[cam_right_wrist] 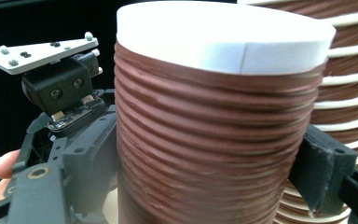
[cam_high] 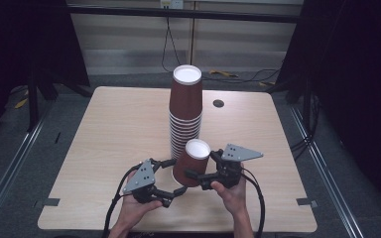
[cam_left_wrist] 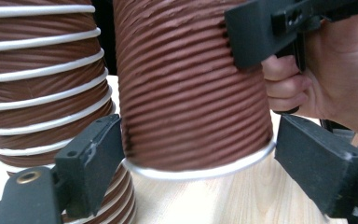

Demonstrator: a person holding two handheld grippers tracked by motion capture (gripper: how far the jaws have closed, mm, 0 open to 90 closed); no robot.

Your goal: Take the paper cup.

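The right gripper (cam_high: 197,174) is squeezed shut on a brown paper cup (cam_high: 192,161). The cup is upside down, with its white bottom facing up. In the right gripper view, one black jaw presses on each side of the cup (cam_right_wrist: 214,135), about halfway down its ridged wall. The person's right hand (cam_high: 230,192) holds this gripper from behind.

The left gripper (cam_high: 172,176) sits low at the same cup. In the left gripper view, its two jaws stand on both sides of the cup's (cam_left_wrist: 191,93) white rim, down near the table. The left jaw is right up against the cup's wall. The right jaw just meets the tip of the rim, or sits a tiny bit off it. It is too close to tell if this gripper is squeezing the cup. The person's left hand (cam_high: 135,207) holds this gripper.

The cup tilts a little, with its top leaning to the right in the high view. Its rim sits on or just above the wooden table (cam_high: 109,144).

Just behind the cup stands a tall stack of cups (cam_high: 185,111). They are brown and upside down too, with white rims showing one over the other. The stack stands near the middle of the table. A small dark round hole (cam_high: 218,103) is in the table top, to the right of the stack.
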